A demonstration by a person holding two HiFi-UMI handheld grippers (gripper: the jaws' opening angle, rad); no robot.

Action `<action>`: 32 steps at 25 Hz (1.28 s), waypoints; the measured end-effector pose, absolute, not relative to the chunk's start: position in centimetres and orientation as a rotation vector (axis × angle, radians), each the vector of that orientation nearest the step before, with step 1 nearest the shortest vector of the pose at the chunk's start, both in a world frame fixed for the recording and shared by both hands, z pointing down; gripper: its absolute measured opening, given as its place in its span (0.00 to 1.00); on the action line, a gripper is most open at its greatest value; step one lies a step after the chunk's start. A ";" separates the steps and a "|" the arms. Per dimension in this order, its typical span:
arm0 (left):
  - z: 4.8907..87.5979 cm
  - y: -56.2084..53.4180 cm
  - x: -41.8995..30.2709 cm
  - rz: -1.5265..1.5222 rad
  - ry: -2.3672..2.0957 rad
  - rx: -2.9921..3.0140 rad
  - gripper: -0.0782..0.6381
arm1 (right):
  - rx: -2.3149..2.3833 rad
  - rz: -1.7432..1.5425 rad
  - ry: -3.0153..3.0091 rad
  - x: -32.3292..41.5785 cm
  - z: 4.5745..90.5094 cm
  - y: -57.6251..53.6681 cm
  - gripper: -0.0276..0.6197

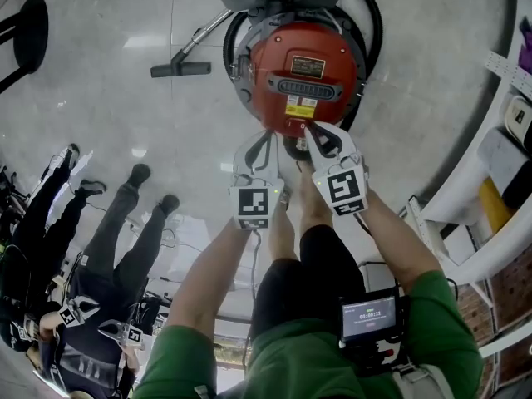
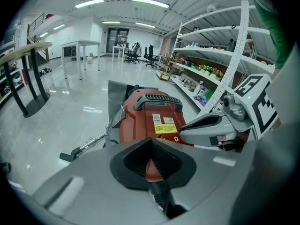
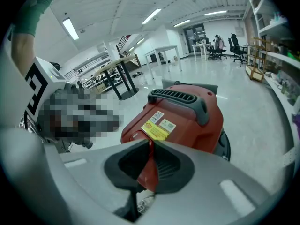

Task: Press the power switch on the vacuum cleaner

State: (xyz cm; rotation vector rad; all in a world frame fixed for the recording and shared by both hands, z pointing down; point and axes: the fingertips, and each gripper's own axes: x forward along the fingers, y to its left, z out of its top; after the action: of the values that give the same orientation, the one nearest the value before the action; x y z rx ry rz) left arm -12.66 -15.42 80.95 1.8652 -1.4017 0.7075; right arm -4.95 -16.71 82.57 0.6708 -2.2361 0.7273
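A red canister vacuum cleaner (image 1: 303, 73) stands on the glossy floor, with a black handle and yellow label on top. Its small red power switch (image 2: 176, 138) sits at the near end, below the label. My right gripper (image 1: 309, 129) is shut, and its tip is right at that switch; whether it touches I cannot tell. In the right gripper view the closed tips (image 3: 150, 142) point at the vacuum's (image 3: 187, 116) near edge beside the switch (image 3: 134, 135). My left gripper (image 1: 264, 140) is shut and holds nothing. It hovers just left of the right one, short of the vacuum (image 2: 150, 111).
A black hose (image 1: 370, 23) loops around the vacuum, and its wand with a floor nozzle (image 1: 180, 69) lies to the left. White shelving (image 1: 499, 165) curves along the right. Other people (image 1: 83, 239) stand at the lower left. A black stool (image 1: 29, 32) is far left.
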 end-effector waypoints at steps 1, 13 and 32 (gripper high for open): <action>81.0 -15.5 -12.7 0.709 -1.402 1.867 0.12 | 0.672 0.728 -2.235 -5.0 82.6 -16.7 0.07; 81.1 -15.9 -13.0 0.720 -1.398 1.867 0.12 | 0.669 0.722 -2.215 -4.8 83.0 -16.6 0.08; 76.0 -16.9 -13.2 0.716 -1.415 1.951 0.12 | 0.752 0.793 -2.171 -2.6 78.3 -18.4 0.08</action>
State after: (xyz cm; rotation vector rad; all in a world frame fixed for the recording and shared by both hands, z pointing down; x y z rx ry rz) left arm -13.18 -16.93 76.04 1.9506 -1.4153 0.7162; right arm -2.63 -18.38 78.33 0.7518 -2.1710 0.7927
